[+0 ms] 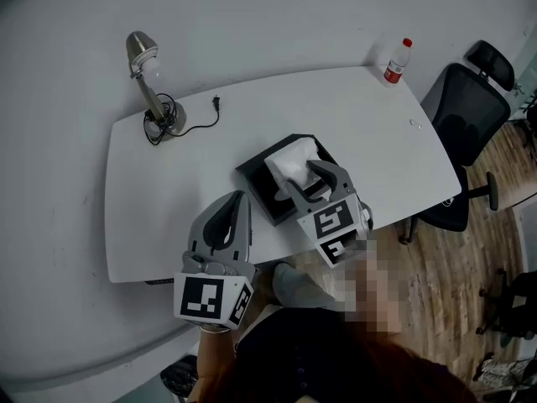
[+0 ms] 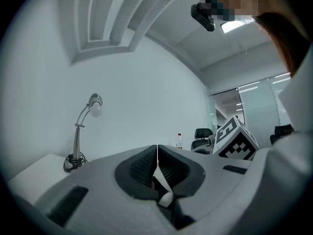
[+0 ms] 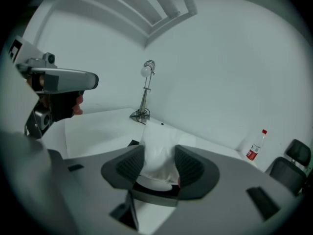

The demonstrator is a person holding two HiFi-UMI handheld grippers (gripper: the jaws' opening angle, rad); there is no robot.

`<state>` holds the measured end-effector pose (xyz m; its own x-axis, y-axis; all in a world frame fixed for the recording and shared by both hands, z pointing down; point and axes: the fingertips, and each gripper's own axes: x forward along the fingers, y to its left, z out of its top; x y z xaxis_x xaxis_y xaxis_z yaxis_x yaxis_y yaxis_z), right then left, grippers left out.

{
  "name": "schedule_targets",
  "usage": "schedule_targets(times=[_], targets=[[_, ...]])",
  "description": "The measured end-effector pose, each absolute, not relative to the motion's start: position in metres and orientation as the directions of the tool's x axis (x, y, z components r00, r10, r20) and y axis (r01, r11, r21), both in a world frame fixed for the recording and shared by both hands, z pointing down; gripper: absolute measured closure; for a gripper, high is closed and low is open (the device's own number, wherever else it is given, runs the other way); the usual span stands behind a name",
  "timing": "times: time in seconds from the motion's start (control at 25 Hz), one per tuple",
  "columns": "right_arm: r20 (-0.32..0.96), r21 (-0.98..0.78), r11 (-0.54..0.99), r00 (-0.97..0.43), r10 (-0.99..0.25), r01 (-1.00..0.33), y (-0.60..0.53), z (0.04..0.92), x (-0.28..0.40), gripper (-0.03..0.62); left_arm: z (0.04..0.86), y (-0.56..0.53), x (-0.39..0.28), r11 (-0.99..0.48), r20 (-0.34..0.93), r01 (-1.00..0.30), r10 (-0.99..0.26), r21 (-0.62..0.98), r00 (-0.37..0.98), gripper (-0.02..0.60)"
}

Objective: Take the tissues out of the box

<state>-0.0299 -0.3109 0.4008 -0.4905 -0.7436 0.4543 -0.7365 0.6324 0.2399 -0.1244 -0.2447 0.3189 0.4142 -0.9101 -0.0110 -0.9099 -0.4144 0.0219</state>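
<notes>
Right claw point(image 3: 159, 155) clamps the tissue point(image 3: 155, 138) above the box point(image 1: 256, 183); left claw point(image 2: 157, 155) is closed, clear of it. Risk: the unheld box lifts, or the tissue tears.

White table point(image 1: 352, 107) by a pale wall point(image 1: 294, 15) — black chair point(image 1: 466, 107) on wood floor point(image 1: 470, 275).

Right hand-held gripper point(image 1: 300, 181) straddles tissue point(image 1: 289, 159) atop black box point(image 1: 256, 183); lamp point(image 1: 153, 99) far left.
</notes>
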Motion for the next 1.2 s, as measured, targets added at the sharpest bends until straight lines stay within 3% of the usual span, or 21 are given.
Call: schedule_targets(times=[0.32,1.2], targets=[[0.331,0.247,0.578,-0.493,-0.804,-0.777,-0.285,0.37,-0.022,0.381,0.309,-0.211,-0.124,-0.406,-0.036,-0.914,-0.914,0.002,0.405,0.555],[0.15,0.298,0.506,-0.483,-0.862,-0.81,-0.194,0.323,-0.016,0.381,0.298,-0.124,-0.116,-0.427,-0.077,-0.904,-0.901,-0.017,0.427,0.555]])
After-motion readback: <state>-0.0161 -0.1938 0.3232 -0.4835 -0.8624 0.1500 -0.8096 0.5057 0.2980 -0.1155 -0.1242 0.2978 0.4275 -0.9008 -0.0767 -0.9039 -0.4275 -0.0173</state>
